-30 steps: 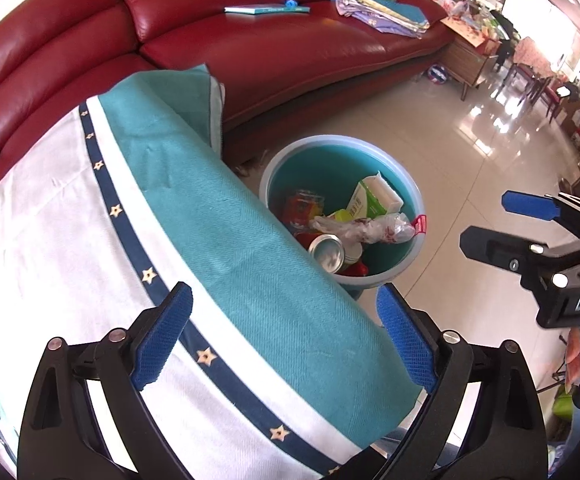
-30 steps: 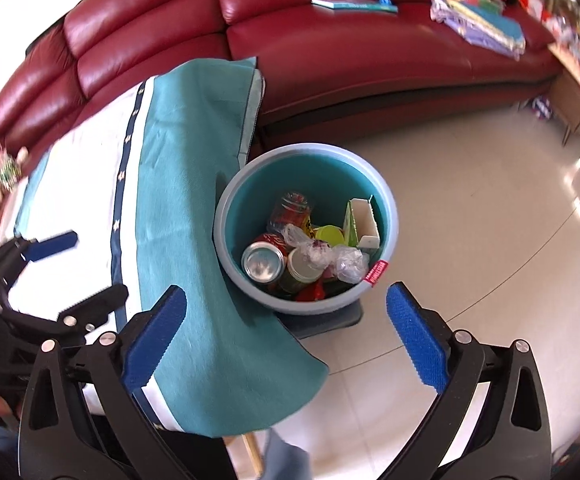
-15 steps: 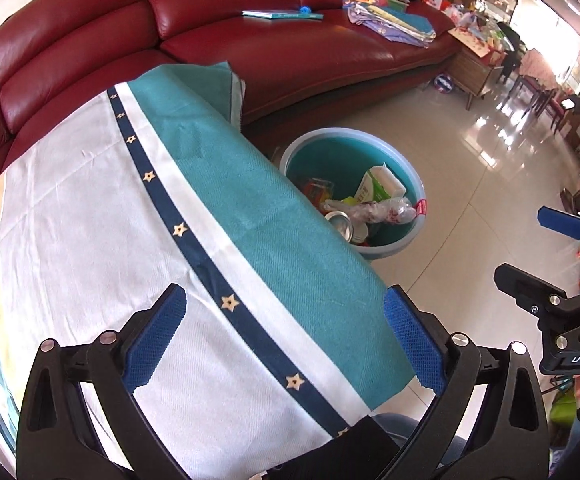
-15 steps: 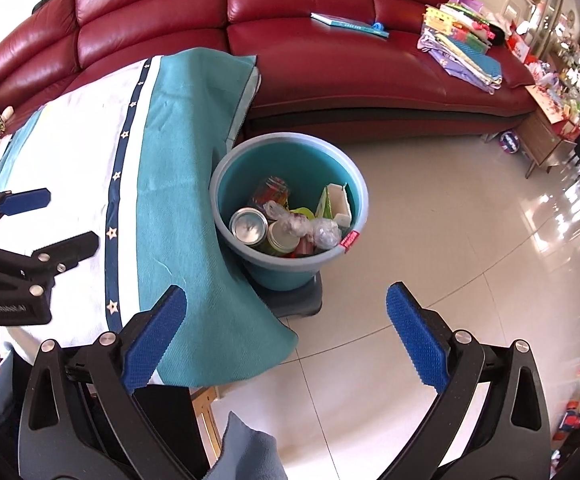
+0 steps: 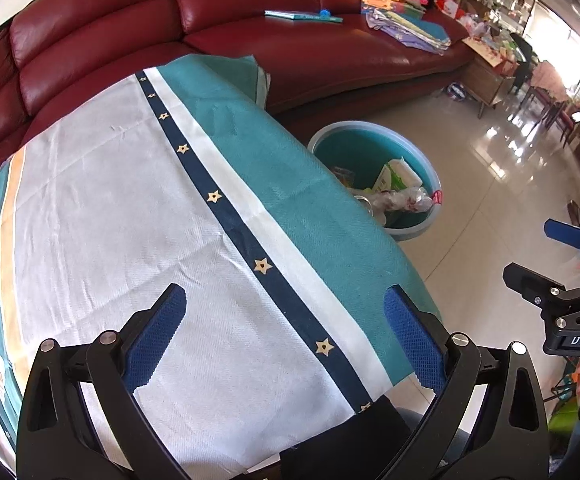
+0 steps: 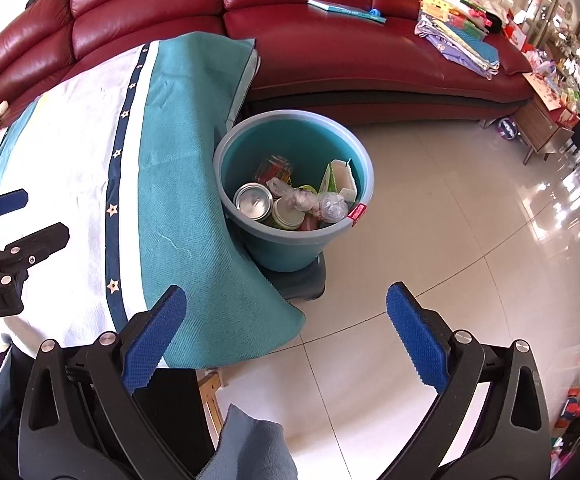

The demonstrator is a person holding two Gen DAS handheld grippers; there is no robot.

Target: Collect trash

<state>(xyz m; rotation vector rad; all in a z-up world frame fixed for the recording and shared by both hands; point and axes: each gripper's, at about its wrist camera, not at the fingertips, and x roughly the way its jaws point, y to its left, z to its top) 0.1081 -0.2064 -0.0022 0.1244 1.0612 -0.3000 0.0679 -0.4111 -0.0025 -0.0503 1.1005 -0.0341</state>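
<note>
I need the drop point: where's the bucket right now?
The bucket is on the floor against the table's cloth-draped edge, in front of the red sofa. It sits centre in the right wrist view and is partly hidden behind the tablecloth in the left.

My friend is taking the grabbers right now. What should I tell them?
Left gripper: open, empty, above the tablecloth.
Right gripper: open, empty, over the floor beside the table.
Teal bucket stands on the floor against the cloth's hanging edge. In it: cans, a crumpled plastic bag, a carton.
Done: that trash is in the bucket.
Left: no loose trash shows on the part of the cloth in view; check the rest.
</note>
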